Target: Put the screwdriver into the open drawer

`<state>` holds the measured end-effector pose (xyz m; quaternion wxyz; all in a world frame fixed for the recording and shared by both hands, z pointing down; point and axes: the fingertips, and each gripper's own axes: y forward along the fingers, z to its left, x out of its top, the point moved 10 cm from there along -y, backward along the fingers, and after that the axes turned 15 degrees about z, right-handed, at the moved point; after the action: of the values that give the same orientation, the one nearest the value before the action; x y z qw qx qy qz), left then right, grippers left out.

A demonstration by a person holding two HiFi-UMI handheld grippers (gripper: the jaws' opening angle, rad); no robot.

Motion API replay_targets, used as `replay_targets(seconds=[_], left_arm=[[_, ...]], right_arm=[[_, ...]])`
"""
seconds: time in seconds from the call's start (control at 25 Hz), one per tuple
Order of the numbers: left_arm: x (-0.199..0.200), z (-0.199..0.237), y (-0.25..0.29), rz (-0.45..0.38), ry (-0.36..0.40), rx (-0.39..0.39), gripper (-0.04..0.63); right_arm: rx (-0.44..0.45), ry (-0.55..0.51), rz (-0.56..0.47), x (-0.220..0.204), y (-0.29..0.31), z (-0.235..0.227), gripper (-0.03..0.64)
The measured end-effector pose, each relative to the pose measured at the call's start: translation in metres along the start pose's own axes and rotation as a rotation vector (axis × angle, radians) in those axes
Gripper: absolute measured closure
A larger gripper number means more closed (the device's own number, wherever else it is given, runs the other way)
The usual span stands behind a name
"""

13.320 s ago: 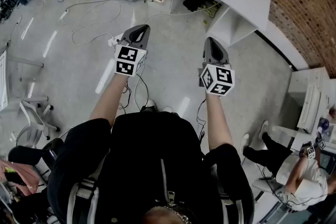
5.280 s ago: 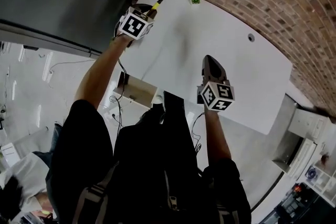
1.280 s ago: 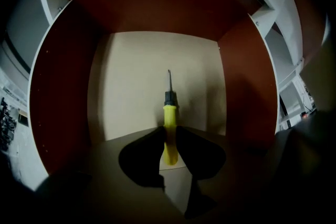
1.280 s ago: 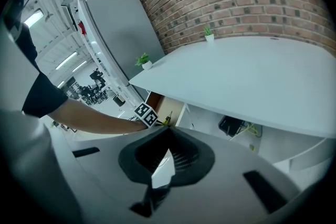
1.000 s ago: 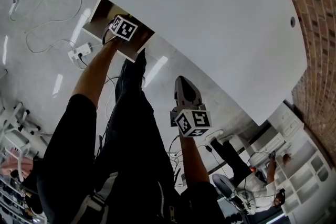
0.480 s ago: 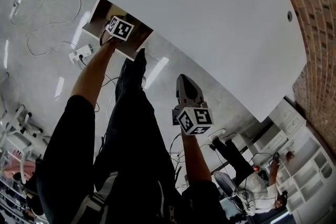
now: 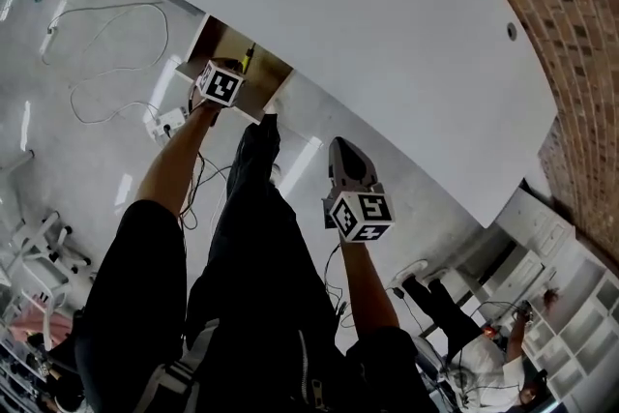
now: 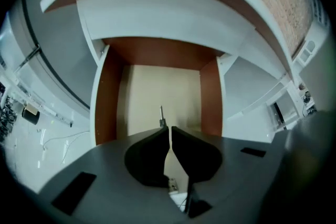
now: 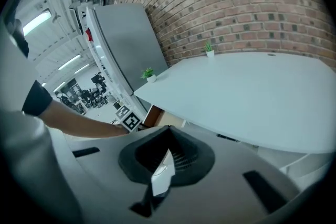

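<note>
Beyond left gripper (image 8: 169, 128) jaw tips, screwdriver (image 8: 161, 112) lies in drawer (image 8: 107, 94); jaws just closed, empty. Risk: table (image 8: 173, 16) edge overhangs ahead, careless lift could strike it. Right gripper (image 9: 169, 129) jaws clenched, empty.

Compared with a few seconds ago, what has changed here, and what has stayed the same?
The left gripper brought the screwdriver from the table to the open drawer, let it go and lifted clear; its jaws have just been closing on nothing. The screwdriver now lies in the drawer. The right gripper stayed idle and empty, the drawer open.
</note>
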<state>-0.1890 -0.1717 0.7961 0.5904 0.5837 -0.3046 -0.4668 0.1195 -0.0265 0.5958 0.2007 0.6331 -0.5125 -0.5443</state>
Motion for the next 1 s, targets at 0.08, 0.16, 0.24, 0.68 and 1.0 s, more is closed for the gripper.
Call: replay_targets(seconds=[0.08, 0.16, 0.24, 0.68, 1.0], left_arm=[[-0.005, -0.005, -0.024, -0.027, 0.003, -0.021, 0.561], [-0.014, -0.009, -0.048, -0.029, 0.003, -0.031, 0.563], [-0.022, -0.014, -0.073, -0.047, 0.01, -0.03, 0.565], [-0.046, -0.047, -0.26, -0.452, -0.015, 0.052, 0.565], [-0.068, -0.082, -0.374, -0.694, 0.003, 0.133, 0.565]], right_arm=[[-0.006, -0.003, -0.034, 0.005, -0.007, 0.006, 0.611], [-0.007, -0.005, -0.061, 0.01, -0.012, 0.012, 0.611], [-0.005, -0.015, -0.08, 0.014, -0.02, 0.019, 0.611], [-0.017, -0.102, -0.273, 0.052, -0.09, 0.049, 0.611], [-0.021, -0.162, -0.43, 0.065, -0.157, 0.065, 0.611]])
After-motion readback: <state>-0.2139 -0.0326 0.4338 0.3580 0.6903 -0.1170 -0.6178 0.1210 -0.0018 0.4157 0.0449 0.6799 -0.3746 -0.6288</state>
